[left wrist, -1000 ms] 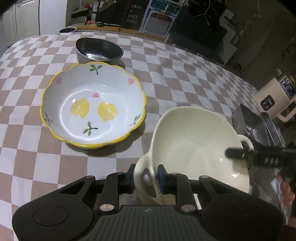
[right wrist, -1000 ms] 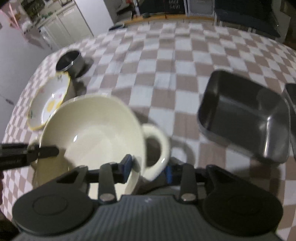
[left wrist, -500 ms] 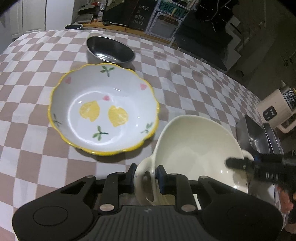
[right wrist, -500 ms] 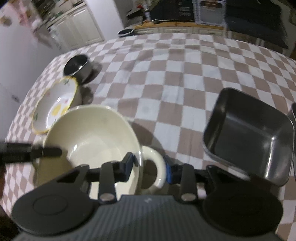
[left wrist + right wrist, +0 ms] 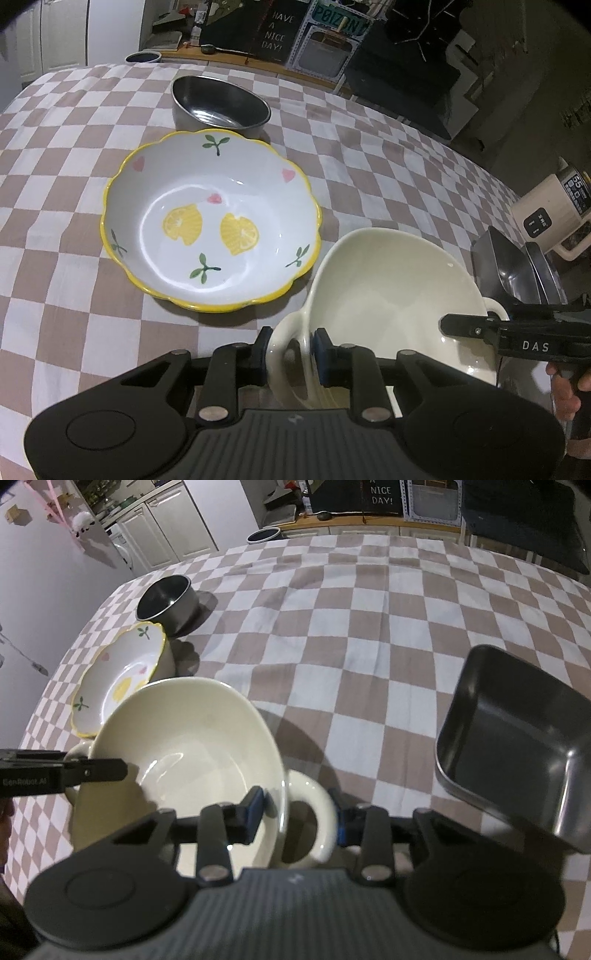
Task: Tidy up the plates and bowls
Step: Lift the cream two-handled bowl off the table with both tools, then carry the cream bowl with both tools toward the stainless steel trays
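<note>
The cream bowl [image 5: 391, 295] hung tilted above the near edge of the table [image 5: 55, 314], just beside the lemon bowl [image 5: 210, 221]. The left gripper [image 5: 290, 356] was clamped on one loop handle; the right gripper [image 5: 297, 814] straddled the rim and other handle [image 5: 314, 812], apparently gripping. Glazed ceramic looked heavy, slick and breakable, so the handles seemed the safest hold.

My left camera sits behind my left claw [image 5: 290, 356], looking steeply down and forward, close over the cream bowl [image 5: 388, 295]. My right camera rides behind my right claw [image 5: 295, 818], tilted likewise. Both views share that bowl, the lemon bowl [image 5: 210, 221] ahead, the steel bowl [image 5: 219, 101] and the checked worktop [image 5: 351, 627].
</note>
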Demonstrator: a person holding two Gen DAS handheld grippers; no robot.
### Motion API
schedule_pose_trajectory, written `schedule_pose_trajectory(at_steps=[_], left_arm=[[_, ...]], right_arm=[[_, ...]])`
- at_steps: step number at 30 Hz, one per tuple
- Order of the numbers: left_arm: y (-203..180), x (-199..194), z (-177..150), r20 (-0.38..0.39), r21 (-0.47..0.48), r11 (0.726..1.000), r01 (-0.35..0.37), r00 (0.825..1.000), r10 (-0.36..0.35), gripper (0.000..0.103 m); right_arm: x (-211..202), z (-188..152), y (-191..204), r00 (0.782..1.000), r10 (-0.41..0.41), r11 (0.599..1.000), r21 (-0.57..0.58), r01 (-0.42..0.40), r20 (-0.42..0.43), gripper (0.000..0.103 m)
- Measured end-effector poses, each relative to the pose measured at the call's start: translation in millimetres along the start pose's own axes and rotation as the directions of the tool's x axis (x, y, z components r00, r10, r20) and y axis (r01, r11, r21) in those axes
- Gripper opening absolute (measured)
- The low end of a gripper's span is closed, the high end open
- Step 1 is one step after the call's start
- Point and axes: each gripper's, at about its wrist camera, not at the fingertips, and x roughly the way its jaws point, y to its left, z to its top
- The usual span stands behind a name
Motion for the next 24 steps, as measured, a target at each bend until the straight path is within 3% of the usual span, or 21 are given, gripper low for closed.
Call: schedule_pose_trajectory(at_steps=[3, 14, 24], left_arm=[[-5, -2, -1, 0.006, 0.042, 0.999, -0.018, 1.000, 0.017, 0.026], [-14, -30, 4, 0.063, 0.030, 1.000, -0.002, 0.998, 0.000, 0.026], [-61, -63, -10, 0.107, 0.101, 0.995, 0.024, 0.994, -0.034, 0.026]], right_arm=[[-1, -1, 0, 1.000, 0.013, 1.000, 0.014, -0.013, -0.003, 0.040], [-39, -11, 4, 0.996, 0.025, 1.000, -0.020, -0.024, 0.084, 0.038], [-100, -38, -9, 0.988, 0.008, 0.999, 0.049, -0.016, 0.153, 0.037]])
